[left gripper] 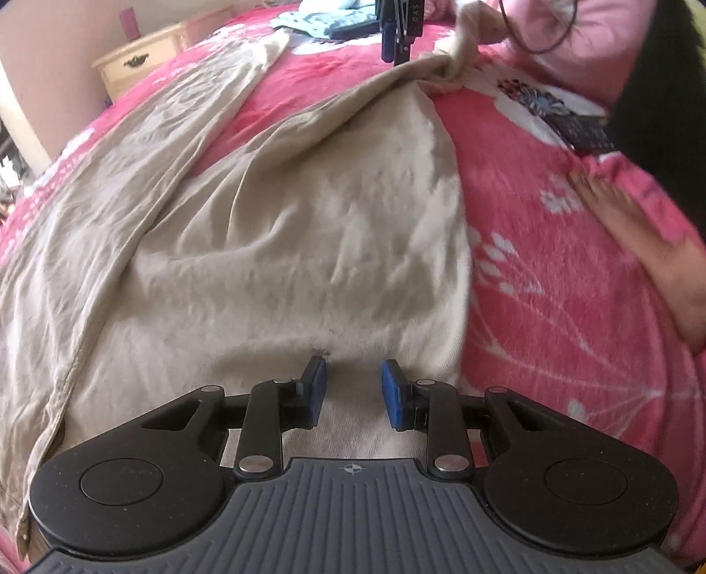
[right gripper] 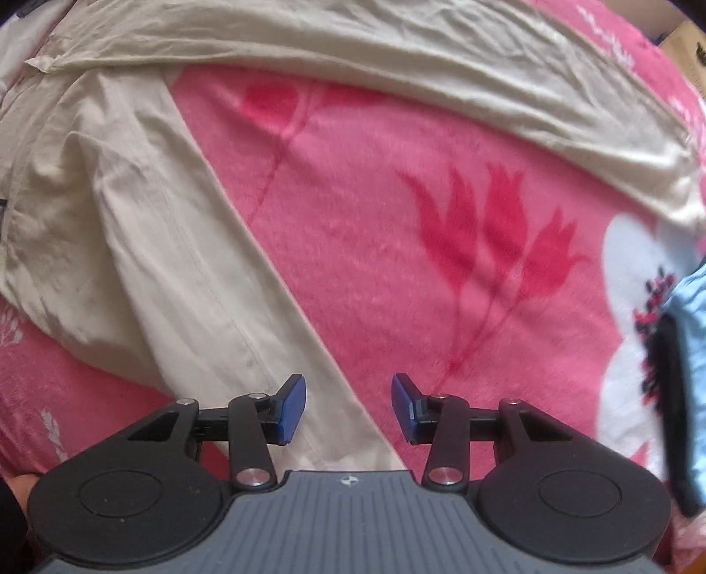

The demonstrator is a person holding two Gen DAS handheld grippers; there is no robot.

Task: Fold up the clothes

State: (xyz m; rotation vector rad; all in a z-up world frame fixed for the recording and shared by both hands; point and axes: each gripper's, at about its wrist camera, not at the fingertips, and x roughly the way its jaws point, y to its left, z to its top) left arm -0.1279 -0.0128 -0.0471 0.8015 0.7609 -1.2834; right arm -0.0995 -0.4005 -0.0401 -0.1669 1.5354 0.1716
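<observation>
So we've got a pair of beige trousers (left gripper: 273, 229) spread out on the bed, on top of a pink blanket (left gripper: 551, 309) with a flower print. In the left wrist view the seat end lies right under our left gripper (left gripper: 353, 390), and the two legs run away from us in a V, with pink showing between them. The left jaws stand a bit apart over the fabric with nothing pinched between the blue pads (left gripper: 315, 388), so that one's released.

Our right gripper (right gripper: 348, 408) points down at the blanket next to one trouser leg (right gripper: 185, 265); its jaws are parted too and grip nothing. The other leg (right gripper: 397, 75) crosses the top of that view.

Off at the far end there's some light blue clothing (left gripper: 317, 22), plus a cream nightstand (left gripper: 141, 62) beside the bed.
</observation>
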